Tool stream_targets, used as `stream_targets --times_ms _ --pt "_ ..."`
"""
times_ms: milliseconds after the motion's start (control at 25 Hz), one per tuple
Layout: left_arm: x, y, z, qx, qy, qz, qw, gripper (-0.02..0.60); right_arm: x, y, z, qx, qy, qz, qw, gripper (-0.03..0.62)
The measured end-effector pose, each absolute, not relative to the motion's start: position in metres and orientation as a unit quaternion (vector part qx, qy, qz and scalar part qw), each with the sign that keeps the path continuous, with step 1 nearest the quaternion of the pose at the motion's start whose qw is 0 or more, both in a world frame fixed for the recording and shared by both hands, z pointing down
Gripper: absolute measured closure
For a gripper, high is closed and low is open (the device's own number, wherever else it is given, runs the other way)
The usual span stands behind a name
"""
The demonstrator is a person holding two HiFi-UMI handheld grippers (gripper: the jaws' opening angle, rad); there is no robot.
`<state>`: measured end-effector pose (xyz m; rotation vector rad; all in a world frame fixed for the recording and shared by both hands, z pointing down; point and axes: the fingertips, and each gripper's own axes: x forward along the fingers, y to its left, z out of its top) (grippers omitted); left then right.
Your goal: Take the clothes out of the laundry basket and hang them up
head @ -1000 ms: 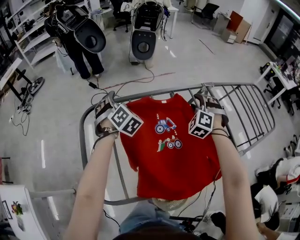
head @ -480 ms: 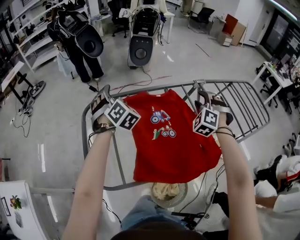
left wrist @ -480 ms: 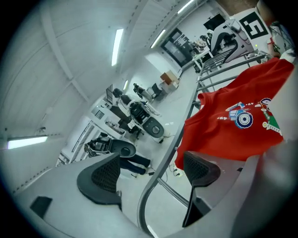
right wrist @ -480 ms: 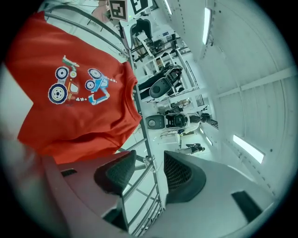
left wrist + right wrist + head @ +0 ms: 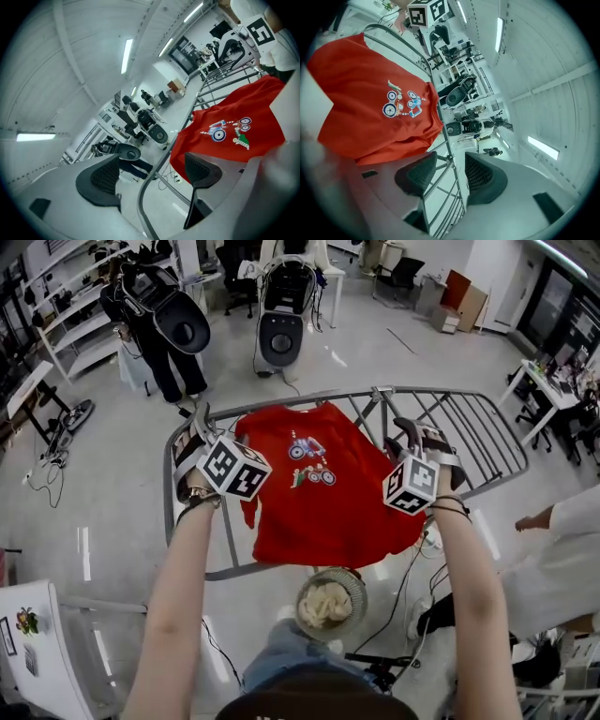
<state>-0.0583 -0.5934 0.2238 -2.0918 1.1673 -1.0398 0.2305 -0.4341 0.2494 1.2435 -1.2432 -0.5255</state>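
Shirt (image 5: pixel 323 493), red, lies draped over the rack (image 5: pixel 441 391). Left gripper (image 5: pixel 152 173) fingers, just opening, stand spread and empty; right gripper (image 5: pixel 450 174) fingers are apart, gripping nothing.

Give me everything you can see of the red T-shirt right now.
The red T-shirt is short-sleeved, soft knit by its look, with a small blue-and-red vehicle print on the chest. It lies spread print-up over the grey metal drying rack, collar at the far rail, hem drooping past the near bar, one sleeve hanging at the left. Neither the left gripper, whose jaws have just been opening, nor the right gripper holds it.
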Motion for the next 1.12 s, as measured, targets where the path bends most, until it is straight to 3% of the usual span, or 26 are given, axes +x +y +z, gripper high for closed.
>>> stream_targets --times_ms 640,1120 --pt "-0.09 -0.463 0.21 -0.813 0.469 -0.292 0.184 0.161 0.194 -0.31 0.209 0.602 -0.591 -0.245 0.478 0.422" --pt "-0.092 -0.375 0.238 -0.842 0.453 -0.24 0.168 0.157 0.189 -0.238 0.252 0.632 -0.644 -0.181 0.391 0.422"
